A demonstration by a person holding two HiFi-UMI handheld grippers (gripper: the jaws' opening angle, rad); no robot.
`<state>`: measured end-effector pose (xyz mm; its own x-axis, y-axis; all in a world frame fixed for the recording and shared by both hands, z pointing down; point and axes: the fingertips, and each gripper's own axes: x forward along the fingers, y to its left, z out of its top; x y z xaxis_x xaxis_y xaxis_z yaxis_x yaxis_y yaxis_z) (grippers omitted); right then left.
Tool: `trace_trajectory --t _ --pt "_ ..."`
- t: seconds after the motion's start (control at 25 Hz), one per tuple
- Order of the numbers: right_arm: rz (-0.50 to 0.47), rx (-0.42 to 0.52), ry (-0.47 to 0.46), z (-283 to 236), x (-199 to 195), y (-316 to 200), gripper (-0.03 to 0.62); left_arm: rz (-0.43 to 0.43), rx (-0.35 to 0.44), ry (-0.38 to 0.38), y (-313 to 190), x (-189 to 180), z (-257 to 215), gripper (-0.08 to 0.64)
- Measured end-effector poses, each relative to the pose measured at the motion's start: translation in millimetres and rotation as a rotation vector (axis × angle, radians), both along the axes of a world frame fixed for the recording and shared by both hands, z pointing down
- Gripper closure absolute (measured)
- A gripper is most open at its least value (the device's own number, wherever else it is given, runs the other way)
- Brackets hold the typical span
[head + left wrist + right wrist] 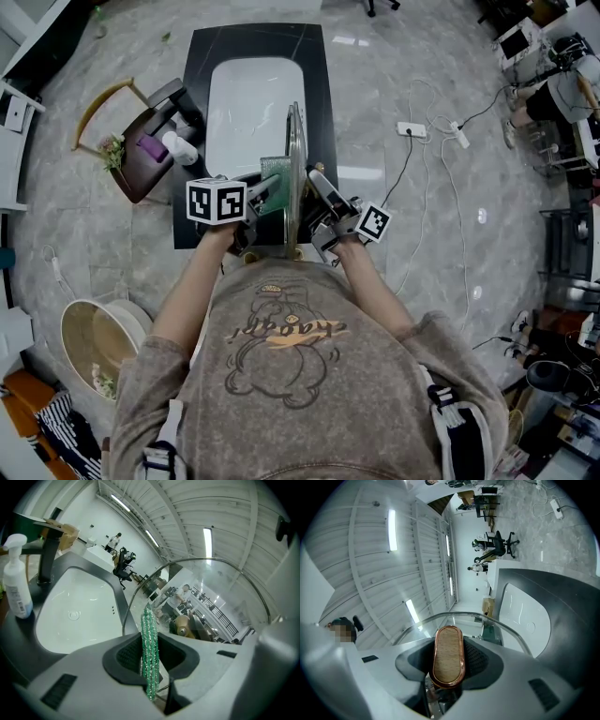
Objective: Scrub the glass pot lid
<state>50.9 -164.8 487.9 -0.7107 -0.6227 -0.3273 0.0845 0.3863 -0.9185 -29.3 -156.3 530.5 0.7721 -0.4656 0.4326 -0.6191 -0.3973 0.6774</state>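
Observation:
The glass pot lid (296,155) stands on edge over the white sink (246,105), its metal rim arching through the left gripper view (213,560) and the right gripper view (454,615). My right gripper (448,667) is shut on the lid's wood-and-copper handle (448,654), and it sits at the lid's right side in the head view (317,200). My left gripper (151,663) is shut on a green glittery scrub pad (150,639). That pad (274,190) lies against the lid's left face.
A white pump bottle (16,590) and a black faucet (47,555) stand at the left of the black counter (192,187). On the floor are a round chair (112,141) to the left, a basket (98,342), and a power strip with cables (412,129) to the right.

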Motion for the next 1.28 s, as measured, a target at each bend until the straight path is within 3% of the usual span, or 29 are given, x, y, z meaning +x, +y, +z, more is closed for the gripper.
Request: trace_trajectory --t 0.32,0.8,1.04,1.28 --pt "0.046 -0.005 0.035 2 20 -6 0.411 -0.048 0.008 0.005 0 -20 -6 0.476" --pt "0.129 -0.004 0.12 13 71 -5 0.411 -0.13 0.041 0.073 12 -63 -33 0.476" --pt "0.164 0.031 0.235 11 91 -1 0.411 -0.151 0.067 0.097 16 -74 -49 0.476" --pt "0.15 0.096 0.403 4 86 -3 0.411 -0.149 0.083 0.099 20 -74 -54 0.476"
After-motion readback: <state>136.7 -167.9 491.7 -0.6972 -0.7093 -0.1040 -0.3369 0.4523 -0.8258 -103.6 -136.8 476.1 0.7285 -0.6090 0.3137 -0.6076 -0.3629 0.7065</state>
